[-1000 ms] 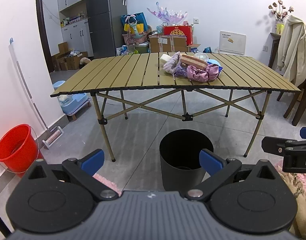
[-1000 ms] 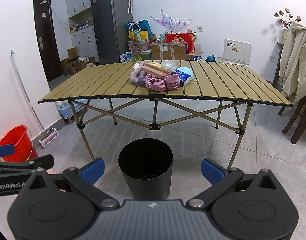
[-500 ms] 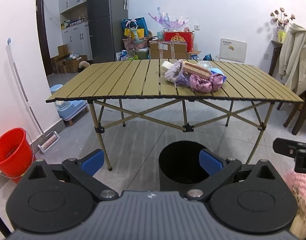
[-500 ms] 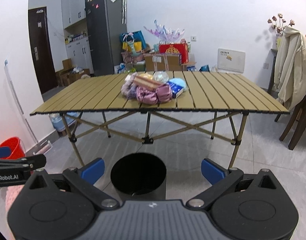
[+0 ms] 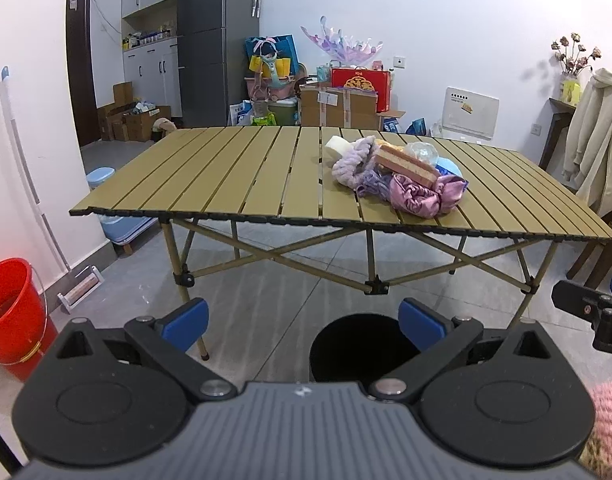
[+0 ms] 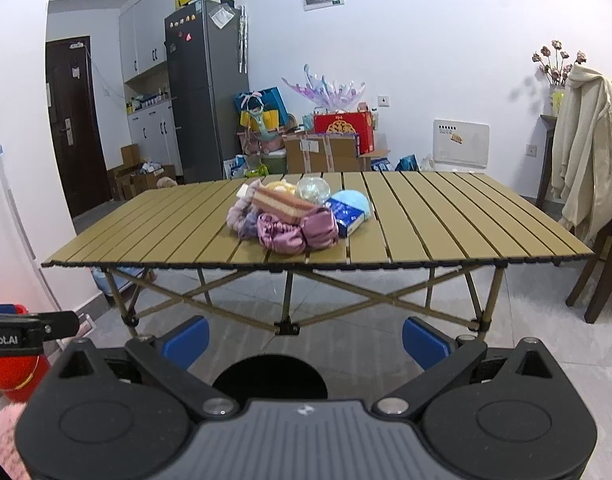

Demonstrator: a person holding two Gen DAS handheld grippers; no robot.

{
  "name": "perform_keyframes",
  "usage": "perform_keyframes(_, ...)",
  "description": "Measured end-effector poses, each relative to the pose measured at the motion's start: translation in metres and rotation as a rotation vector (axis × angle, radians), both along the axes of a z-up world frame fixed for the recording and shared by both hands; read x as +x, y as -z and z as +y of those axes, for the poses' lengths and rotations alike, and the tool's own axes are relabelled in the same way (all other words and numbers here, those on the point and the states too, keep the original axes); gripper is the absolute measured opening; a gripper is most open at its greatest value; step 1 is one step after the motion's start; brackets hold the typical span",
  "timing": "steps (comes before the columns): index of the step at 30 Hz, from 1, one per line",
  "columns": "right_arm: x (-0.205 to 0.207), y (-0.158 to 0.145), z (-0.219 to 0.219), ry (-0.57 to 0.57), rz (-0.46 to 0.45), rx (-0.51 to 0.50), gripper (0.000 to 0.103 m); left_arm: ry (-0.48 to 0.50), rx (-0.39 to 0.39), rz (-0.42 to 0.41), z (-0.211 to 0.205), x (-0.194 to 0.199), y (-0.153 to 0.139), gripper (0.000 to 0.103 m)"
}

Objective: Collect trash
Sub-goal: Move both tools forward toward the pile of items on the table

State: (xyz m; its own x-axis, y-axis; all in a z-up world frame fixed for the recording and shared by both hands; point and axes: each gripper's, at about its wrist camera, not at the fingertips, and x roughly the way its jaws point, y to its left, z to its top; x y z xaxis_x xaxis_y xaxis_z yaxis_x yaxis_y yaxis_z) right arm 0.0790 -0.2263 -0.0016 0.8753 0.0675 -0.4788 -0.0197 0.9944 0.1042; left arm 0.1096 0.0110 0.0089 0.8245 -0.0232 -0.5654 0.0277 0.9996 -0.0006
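A pile of trash [image 5: 398, 174] lies on a slatted folding table [image 5: 242, 176]: pink and purple scrunchies, a striped box, a clear ball, a blue pack. It also shows in the right wrist view [image 6: 298, 212] on the table [image 6: 446, 216]. A black bin [image 5: 356, 346] stands on the floor in front of the table; its rim shows in the right wrist view [image 6: 270, 376]. My left gripper [image 5: 304, 324] is open and empty, above and behind the bin. My right gripper [image 6: 306, 338] is open and empty, also well short of the table.
A red bucket [image 5: 10, 308] and a mop [image 5: 30, 184] stand at the left wall. A chair with a cream coat [image 6: 586, 168] is at the right. Boxes and a fridge [image 6: 206, 88] line the back wall. Grey floor lies between me and the table.
Both grippers have risen and moved toward the table. The table top and trash pile now appear larger and the bin has dropped to the bottom of each view.
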Motion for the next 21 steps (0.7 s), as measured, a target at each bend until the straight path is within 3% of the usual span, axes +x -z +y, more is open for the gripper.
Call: perform_keyframes(21,0.169,0.024,0.002,0.03,-0.104,0.007,0.103,-0.045,-0.038,-0.02,-0.015,0.138,0.024,0.103)
